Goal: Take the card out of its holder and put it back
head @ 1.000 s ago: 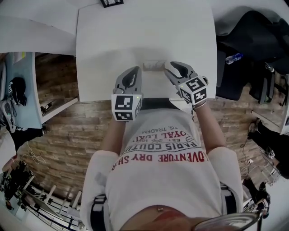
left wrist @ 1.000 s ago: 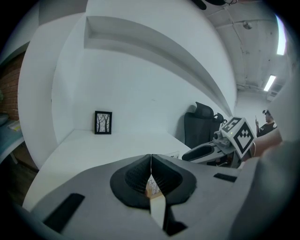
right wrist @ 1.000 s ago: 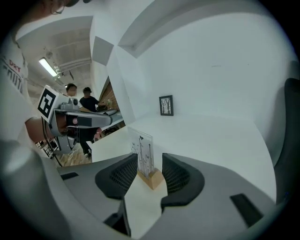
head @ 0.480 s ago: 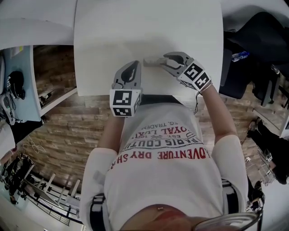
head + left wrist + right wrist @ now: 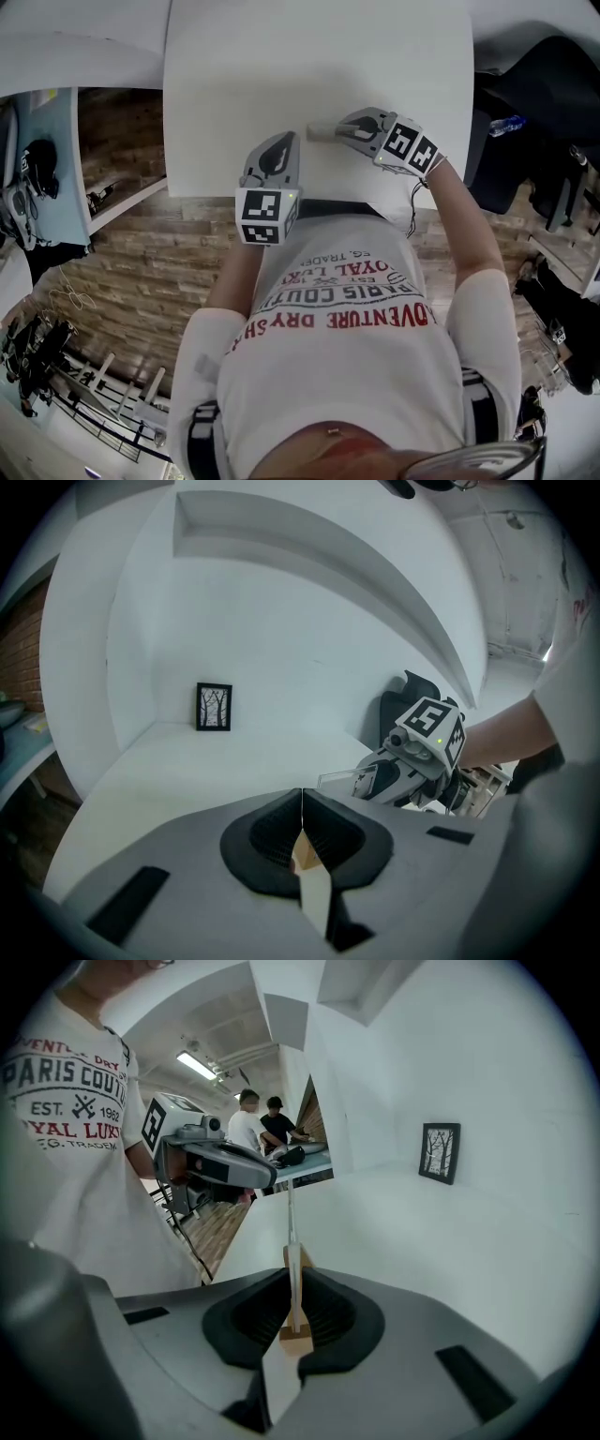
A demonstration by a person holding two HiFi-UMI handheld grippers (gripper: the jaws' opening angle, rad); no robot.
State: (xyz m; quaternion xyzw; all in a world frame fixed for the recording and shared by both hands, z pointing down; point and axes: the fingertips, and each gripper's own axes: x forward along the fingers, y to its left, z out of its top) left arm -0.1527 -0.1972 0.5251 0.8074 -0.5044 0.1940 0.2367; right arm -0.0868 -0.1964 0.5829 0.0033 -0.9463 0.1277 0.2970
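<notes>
Now clamped on the card (image 5: pixel 322 131) with the right gripper (image 5: pixel 294 1279). Jaws just been closing, thin sheet edge-on between the pads. Wide apart and pointing up-frame a second ago; since rolled over and swung to point frame-left. Located upper centre of head view over the white table (image 5: pixel 234 75), with card sticking out left of the tips. Barely any change at left gripper (image 5: pixel 277 148), lower left of card: jaws together, nothing between.
</notes>
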